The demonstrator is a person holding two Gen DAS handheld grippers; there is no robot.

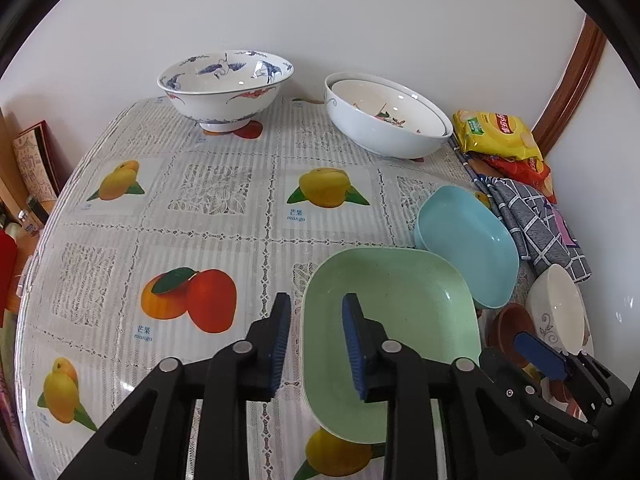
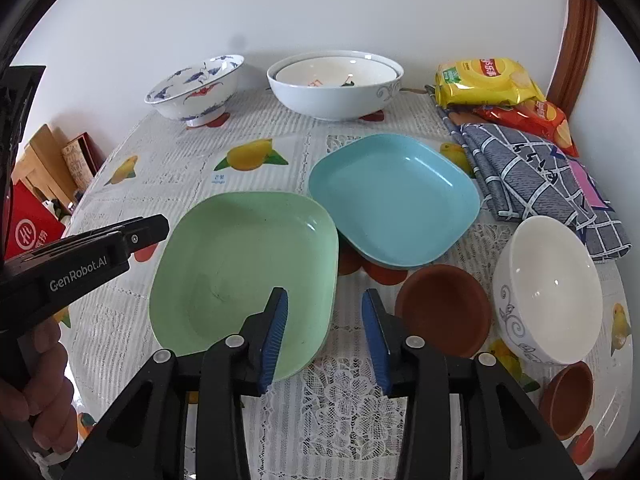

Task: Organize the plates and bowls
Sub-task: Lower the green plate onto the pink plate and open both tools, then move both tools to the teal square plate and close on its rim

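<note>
Both tongs stand open and empty over a green plate (image 2: pixel 244 268) lying on the fruit-print tabletop (image 1: pixel 224 216), its far corner touching a blue plate (image 2: pixel 394 196). The left tongs (image 1: pixel 316 344) straddle its left rim, the right tongs (image 2: pixel 325 336) its right rim. Only the right wrist view shows the brown saucer (image 2: pixel 442 308) whole, a small brown bowl (image 2: pixel 566 398) and a hand (image 2: pixel 48 392) on the left handle.
</note>
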